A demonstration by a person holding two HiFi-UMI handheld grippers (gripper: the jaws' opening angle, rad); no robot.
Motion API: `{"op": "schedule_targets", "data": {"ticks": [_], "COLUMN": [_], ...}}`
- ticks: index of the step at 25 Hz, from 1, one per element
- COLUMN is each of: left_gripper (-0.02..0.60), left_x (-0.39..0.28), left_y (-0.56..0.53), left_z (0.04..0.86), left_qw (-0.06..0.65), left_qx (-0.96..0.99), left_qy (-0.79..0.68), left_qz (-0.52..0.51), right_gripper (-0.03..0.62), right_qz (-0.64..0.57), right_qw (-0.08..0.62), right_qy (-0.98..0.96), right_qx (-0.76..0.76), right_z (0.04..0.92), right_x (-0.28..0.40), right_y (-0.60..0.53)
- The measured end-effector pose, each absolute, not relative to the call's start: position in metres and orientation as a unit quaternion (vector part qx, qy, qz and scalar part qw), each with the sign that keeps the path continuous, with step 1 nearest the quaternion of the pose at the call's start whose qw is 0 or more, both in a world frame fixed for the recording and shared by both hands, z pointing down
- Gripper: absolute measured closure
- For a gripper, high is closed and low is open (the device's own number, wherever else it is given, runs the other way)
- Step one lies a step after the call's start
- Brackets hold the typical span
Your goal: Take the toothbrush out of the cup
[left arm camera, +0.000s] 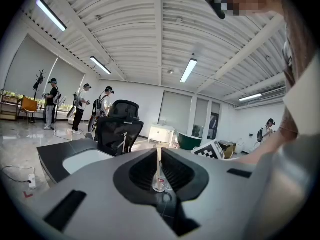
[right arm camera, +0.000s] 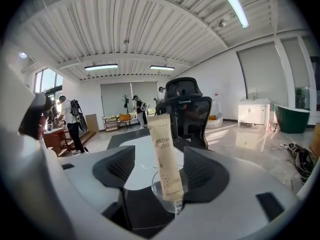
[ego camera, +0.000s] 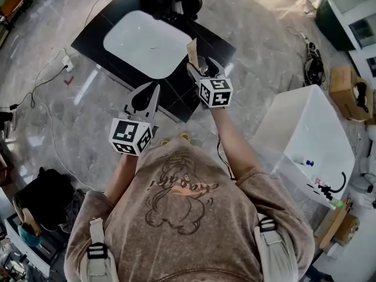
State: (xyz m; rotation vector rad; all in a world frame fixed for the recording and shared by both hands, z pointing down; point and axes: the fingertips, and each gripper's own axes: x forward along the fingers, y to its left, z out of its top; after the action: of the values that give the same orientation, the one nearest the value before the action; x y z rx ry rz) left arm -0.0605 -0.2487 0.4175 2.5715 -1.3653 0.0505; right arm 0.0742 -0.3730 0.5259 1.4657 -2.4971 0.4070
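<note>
Right gripper (ego camera: pixel 204 68): jaws wide apart, one on either side of the clear cup (right arm camera: pixel 156 189). In the right gripper view I read open space between the cup and the left pad. On the right the cup's edge overlaps the pad, and I can't tell if they touch. Not clamped, as far as I can see.

Toothbrush (right arm camera: pixel 164 149), in a tan paper sleeve, stands in the cup with its top tipped a little to the left and well above the rim. The cup sits low, at the root of the jaws. Whether it rests on the black table (ego camera: pixel 176 98) I can't tell. White basin (ego camera: pixel 147 43) lies on the far side of the cup, with a dark office chair (right arm camera: pixel 186 101) beyond that.

Left gripper (ego camera: pixel 155 88): nearer to me and left of the right one, apart from the cup, jaws together with only a slim seam between them. A thin pale strip (left arm camera: pixel 159 161) shows along that seam; I can't identify it.
</note>
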Motion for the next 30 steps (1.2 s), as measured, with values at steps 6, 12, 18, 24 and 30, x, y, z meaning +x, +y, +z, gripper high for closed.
{"op": "schedule_targets", "data": {"ticks": [6, 12, 18, 24, 30], "left_gripper": [0.551, 0.550, 0.551, 0.551, 0.551], "left_x": [-0.063, -0.064, -0.065, -0.066, -0.066], "left_y": [-0.250, -0.253, -0.256, -0.259, -0.260], "left_z": [0.421, 0.425, 0.429, 0.429, 0.432], "left_qw": [0.120, 0.123, 0.123, 0.126, 0.128], "left_qx": [0.876, 0.876, 0.875, 0.875, 0.875], "left_qy": [-0.467, -0.466, -0.468, -0.467, -0.465], "left_qz": [0.019, 0.024, 0.027, 0.028, 0.029], "right_gripper": [0.290, 0.290, 0.346, 0.466, 0.510], "right_qz": [0.146, 0.144, 0.143, 0.137, 0.136], "right_qw": [0.145, 0.181, 0.188, 0.189, 0.191], "right_qy": [-0.848, -0.848, -0.844, -0.843, -0.845], "right_qx": [0.489, 0.477, 0.482, 0.484, 0.481], "right_z": [0.545, 0.559, 0.560, 0.558, 0.558], "right_x": [0.060, 0.054, 0.062, 0.067, 0.068], "right_y": [-0.407, -0.419, -0.424, -0.424, -0.424]}}
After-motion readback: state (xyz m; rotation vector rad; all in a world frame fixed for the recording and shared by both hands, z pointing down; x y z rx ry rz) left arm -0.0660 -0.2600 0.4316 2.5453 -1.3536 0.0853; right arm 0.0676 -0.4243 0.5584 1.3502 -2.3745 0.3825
